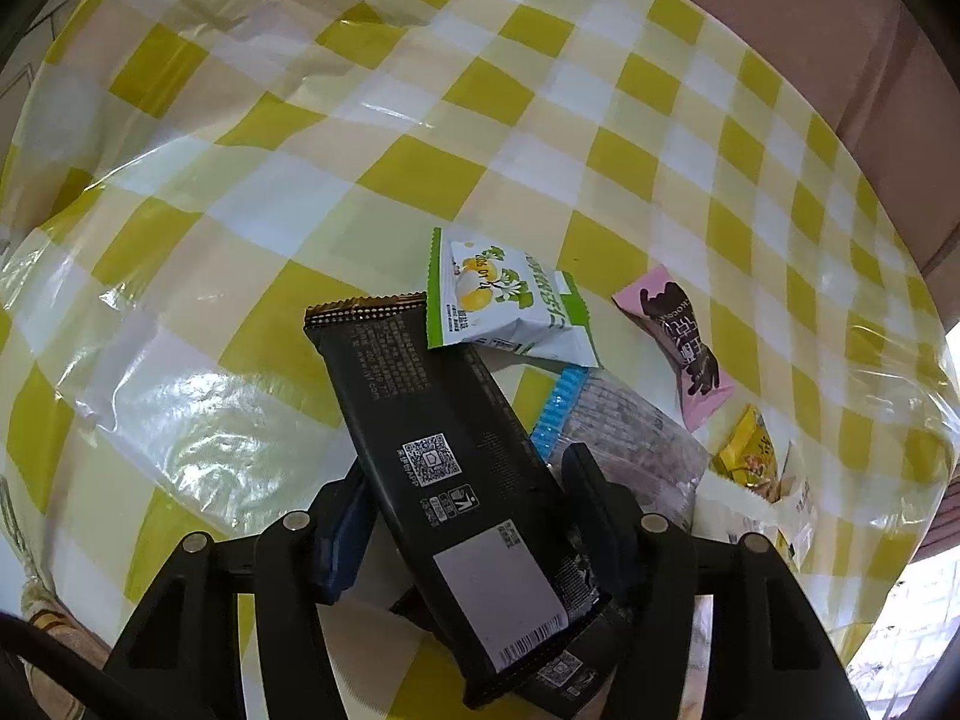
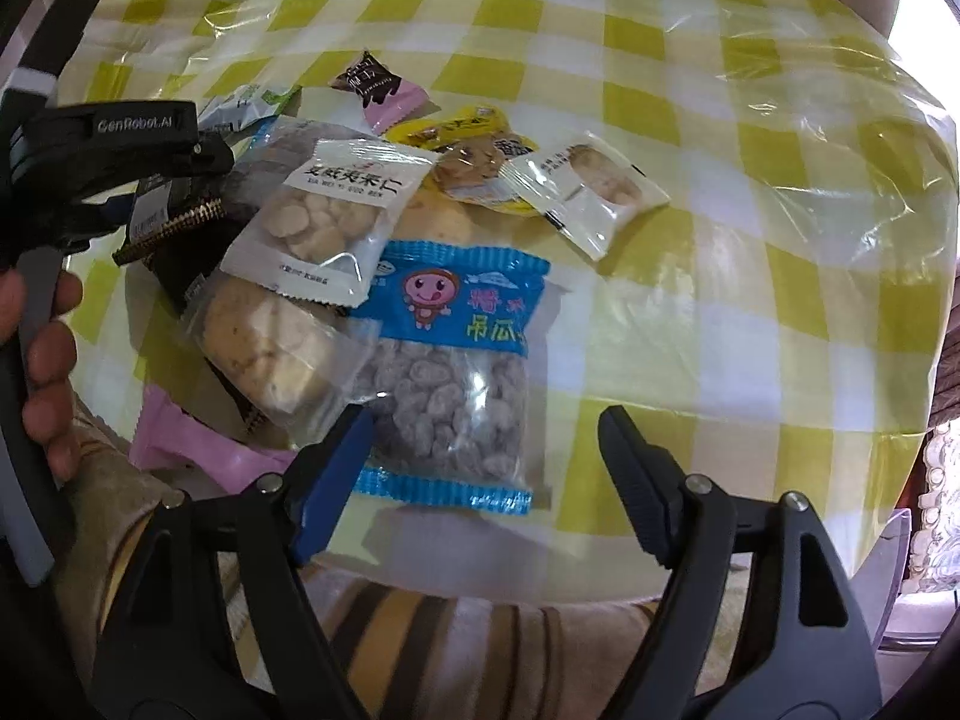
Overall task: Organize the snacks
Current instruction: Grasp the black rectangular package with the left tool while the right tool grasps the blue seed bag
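Observation:
My left gripper is shut on a long black snack bar, held tilted above the checked table. Beyond it lie a green-white packet, a pink packet, a blue-edged clear bag and a yellow packet. My right gripper is open over the near end of a blue bag of grey candies. Beside that bag lie a white biscuit packet, a clear cookie bag, a small white packet and a yellow packet. The left gripper shows at the left of the right wrist view.
The yellow-and-white checked table is covered with clear plastic film. A pink wrapper lies at the near edge under the pile. A striped cushion lies below the table edge. A hand holds the left tool.

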`<action>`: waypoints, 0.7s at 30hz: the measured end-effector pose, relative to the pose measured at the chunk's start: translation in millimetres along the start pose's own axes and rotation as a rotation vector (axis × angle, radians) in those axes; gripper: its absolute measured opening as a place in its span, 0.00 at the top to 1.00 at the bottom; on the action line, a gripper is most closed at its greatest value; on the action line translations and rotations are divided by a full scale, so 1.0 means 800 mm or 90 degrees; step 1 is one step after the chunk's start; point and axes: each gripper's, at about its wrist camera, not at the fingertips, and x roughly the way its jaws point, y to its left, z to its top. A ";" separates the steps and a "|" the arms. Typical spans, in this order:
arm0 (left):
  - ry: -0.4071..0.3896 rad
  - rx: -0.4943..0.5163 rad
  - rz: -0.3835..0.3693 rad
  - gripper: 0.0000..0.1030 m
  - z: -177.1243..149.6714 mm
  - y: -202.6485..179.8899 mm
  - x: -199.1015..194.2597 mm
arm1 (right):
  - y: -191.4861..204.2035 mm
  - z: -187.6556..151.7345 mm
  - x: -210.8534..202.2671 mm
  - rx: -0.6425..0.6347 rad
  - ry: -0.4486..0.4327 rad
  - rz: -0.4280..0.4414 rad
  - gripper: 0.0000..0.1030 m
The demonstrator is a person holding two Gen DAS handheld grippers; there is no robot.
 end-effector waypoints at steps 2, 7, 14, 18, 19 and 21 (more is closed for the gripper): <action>-0.004 0.000 -0.007 0.42 -0.004 0.003 -0.005 | 0.005 0.002 0.002 -0.007 0.001 0.003 0.18; -0.010 -0.004 -0.028 0.43 -0.008 0.010 -0.010 | 0.018 0.009 0.006 -0.021 0.003 -0.002 0.16; -0.016 -0.001 -0.047 0.44 -0.012 0.013 -0.015 | 0.024 0.022 0.022 -0.003 0.019 -0.017 0.16; -0.027 0.002 -0.052 0.55 -0.015 0.014 -0.023 | 0.023 0.027 0.030 0.009 0.020 -0.014 0.26; -0.027 0.002 -0.052 0.55 -0.015 0.013 -0.023 | 0.023 0.027 0.030 0.011 0.019 -0.012 0.26; -0.026 0.003 -0.054 0.55 -0.015 0.013 -0.023 | 0.024 0.025 0.028 0.011 0.011 -0.013 0.33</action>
